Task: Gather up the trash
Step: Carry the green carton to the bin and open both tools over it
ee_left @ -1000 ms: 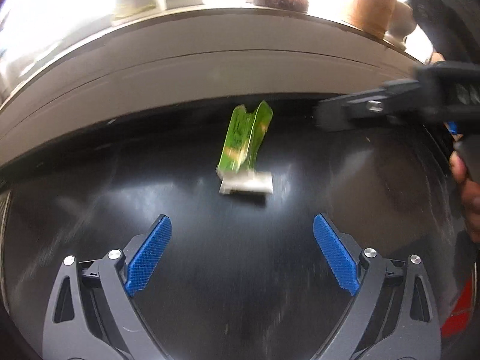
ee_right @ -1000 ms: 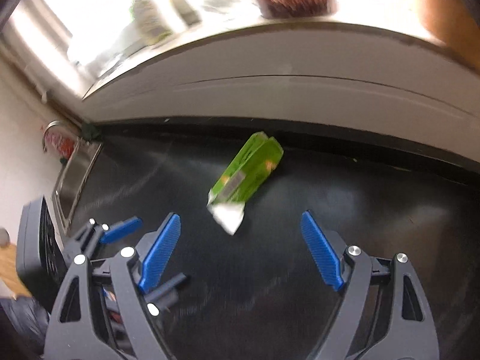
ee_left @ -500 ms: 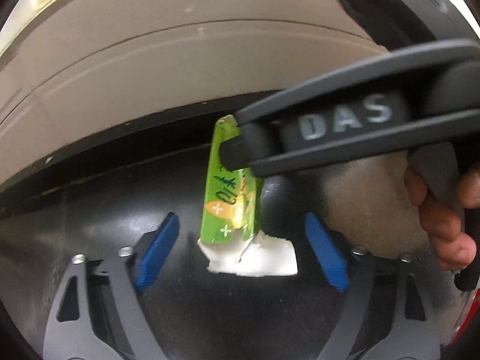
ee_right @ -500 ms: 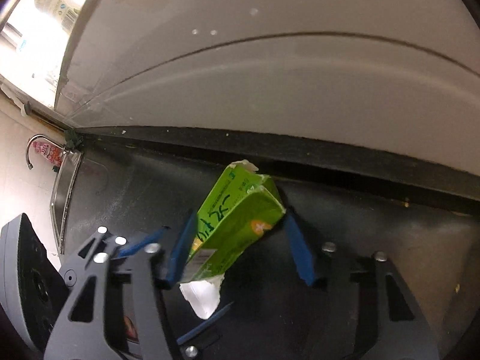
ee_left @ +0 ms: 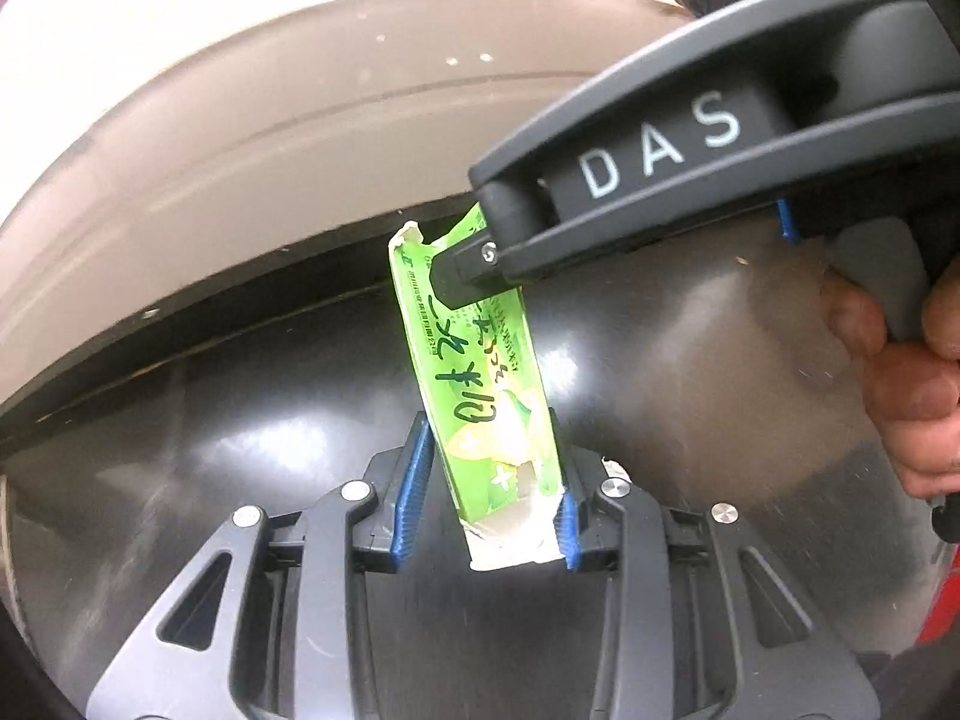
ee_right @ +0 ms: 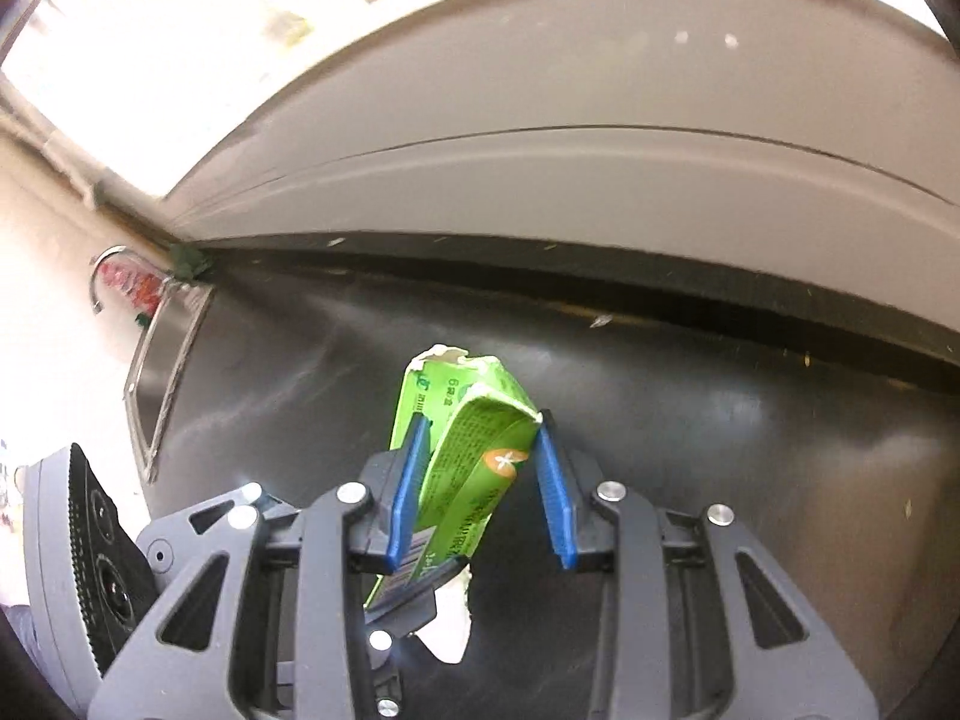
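A flattened green drink carton (ee_left: 480, 372) with a torn white end stands tilted over the dark countertop (ee_left: 180, 450). My left gripper (ee_left: 492, 480) has the carton's lower white end between its blue pads. Its jaws are closing, and both pads touch the carton's edges. From the right, a finger (ee_left: 468, 282) of my right gripper reaches over the carton's top end. In the right wrist view my right gripper (ee_right: 480, 480) is closing its jaws on the upper part of the carton (ee_right: 474, 420), with the pads against its sides.
A grey wall (ee_right: 600, 180) runs along the back of the counter. A steel sink (ee_right: 162, 372) with a faucet (ee_right: 105, 276) lies at the far left. A person's hand (ee_left: 900, 384) holds the right gripper's handle. The left gripper's grey body (ee_right: 90, 558) shows at lower left.
Both grippers moved in on the carton from wide open and narrowed their jaws around it. The carton, lying flat a second ago, now stands tilted between the two pairs of pads.
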`<control>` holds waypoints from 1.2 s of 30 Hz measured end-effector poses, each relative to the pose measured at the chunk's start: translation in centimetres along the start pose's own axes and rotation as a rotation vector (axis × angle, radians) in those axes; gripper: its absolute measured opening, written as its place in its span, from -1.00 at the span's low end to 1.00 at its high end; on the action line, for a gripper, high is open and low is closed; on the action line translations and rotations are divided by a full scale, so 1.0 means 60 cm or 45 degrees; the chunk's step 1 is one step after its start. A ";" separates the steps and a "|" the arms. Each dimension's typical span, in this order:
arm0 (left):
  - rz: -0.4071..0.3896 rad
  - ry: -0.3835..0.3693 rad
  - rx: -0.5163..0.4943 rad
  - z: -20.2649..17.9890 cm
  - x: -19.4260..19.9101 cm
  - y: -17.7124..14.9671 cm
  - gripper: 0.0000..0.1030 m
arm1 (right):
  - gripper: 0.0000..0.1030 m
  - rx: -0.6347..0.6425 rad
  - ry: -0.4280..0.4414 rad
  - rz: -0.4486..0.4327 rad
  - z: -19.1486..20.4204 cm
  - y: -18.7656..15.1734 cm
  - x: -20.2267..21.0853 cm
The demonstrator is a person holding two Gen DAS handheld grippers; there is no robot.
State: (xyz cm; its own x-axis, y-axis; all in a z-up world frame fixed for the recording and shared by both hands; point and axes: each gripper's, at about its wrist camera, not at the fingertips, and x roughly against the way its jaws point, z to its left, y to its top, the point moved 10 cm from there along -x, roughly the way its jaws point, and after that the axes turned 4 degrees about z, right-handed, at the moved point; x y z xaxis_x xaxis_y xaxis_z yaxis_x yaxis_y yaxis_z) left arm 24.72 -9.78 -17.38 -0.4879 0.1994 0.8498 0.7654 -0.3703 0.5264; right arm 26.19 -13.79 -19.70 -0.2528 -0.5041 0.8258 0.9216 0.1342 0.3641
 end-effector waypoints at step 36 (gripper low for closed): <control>0.038 0.619 0.780 0.290 0.502 -0.720 -0.32 | -0.31 0.882 0.371 0.400 0.866 -0.485 -0.152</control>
State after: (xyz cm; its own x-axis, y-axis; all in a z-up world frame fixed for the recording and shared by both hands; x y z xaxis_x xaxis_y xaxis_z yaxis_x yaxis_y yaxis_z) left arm -15.75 28.01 -14.03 -0.4840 -0.2752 0.8307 0.8073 0.2258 0.5452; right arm -13.65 31.21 -15.45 0.1622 -0.5438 0.8234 0.5212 0.7558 0.3965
